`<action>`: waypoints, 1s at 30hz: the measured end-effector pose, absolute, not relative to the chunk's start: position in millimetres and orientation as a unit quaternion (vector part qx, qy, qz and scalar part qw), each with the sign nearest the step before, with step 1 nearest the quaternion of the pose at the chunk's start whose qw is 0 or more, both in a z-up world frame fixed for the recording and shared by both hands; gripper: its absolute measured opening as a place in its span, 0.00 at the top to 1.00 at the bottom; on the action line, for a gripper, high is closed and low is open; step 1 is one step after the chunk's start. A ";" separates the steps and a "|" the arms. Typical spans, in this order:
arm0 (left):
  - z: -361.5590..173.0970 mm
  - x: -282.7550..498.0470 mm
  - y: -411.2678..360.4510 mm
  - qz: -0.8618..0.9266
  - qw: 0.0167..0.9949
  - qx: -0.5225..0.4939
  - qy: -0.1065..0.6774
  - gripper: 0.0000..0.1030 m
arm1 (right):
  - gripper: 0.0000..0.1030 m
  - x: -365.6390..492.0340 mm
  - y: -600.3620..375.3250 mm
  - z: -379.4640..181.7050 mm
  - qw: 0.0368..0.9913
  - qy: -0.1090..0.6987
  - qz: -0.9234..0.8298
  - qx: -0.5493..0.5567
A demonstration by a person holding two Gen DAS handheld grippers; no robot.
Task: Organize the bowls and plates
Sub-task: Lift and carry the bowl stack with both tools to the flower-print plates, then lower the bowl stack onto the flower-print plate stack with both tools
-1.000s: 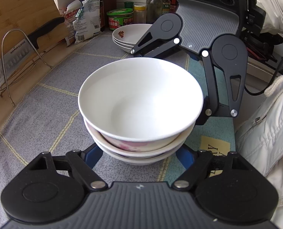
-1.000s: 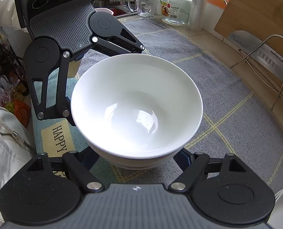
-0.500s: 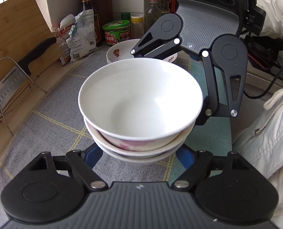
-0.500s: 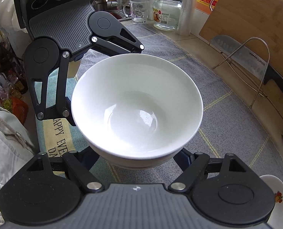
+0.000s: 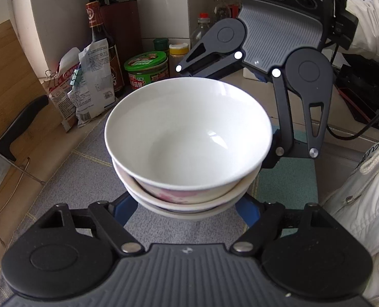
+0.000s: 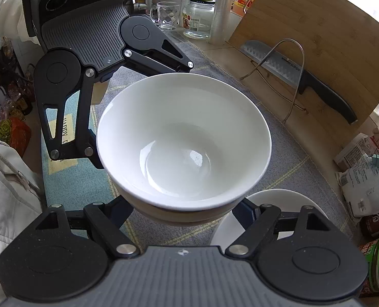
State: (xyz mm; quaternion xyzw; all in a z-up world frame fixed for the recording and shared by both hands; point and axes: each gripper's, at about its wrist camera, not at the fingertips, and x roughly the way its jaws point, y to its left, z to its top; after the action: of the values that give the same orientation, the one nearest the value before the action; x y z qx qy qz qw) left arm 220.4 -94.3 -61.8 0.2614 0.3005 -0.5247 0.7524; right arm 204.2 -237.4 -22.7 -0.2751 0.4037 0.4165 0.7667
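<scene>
A stack of three bowls (image 5: pixel 189 133), a plain white one on top and pink-patterned ones under it, hangs above the grey cloth. My left gripper (image 5: pixel 186 206) is shut on the stack's base, with blue fingers (image 5: pixel 124 204) on either side. My right gripper (image 6: pixel 184 213) is shut on the same bowl stack (image 6: pixel 184 138) from the opposite side. Each view shows the other gripper's black linkage (image 5: pixel 301 89) beyond the bowls. A pile of white plates (image 6: pixel 278 204) lies on the cloth just below and right of the stack in the right wrist view; the bowls hide it from the left wrist view.
A knife (image 6: pixel 304 76) rests on a wire rack against a wooden cutting board (image 6: pixel 317 38). Soy sauce bottle (image 5: pixel 102 48), green tin (image 5: pixel 146 69) and clipped bags (image 5: pixel 87 84) stand at the counter's end. A glass jar (image 6: pixel 199 15) and mug (image 6: pixel 166 15) stand further off. A person's white sleeve (image 5: pixel 368 25) is at right.
Both grippers carried the bowl stack along the counter toward the bottles. The plate pile slid behind the bowls in the left view and came in under the stack in the right view.
</scene>
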 end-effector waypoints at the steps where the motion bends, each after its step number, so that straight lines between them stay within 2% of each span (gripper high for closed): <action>1: -61.7 222.7 -101.0 -0.526 0.752 0.262 0.299 0.20 | 0.16 206.5 -245.1 -21.5 0.768 0.404 0.414 -0.276; 14: -81.7 268.5 -161.8 -0.542 0.736 0.284 0.288 0.20 | 0.16 226.4 -320.3 -27.5 0.785 0.411 0.374 -0.275; 30: -97.3 285.8 -184.7 -0.545 0.729 0.281 0.303 0.20 | 0.16 242.1 -347.5 -42.9 0.782 0.432 0.363 -0.266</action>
State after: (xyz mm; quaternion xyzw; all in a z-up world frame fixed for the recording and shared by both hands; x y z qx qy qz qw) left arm 285.8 -184.7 -97.3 0.2815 0.3034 -0.5447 0.7294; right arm 242.1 -347.5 -42.9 -0.2656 0.4323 0.3627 0.7816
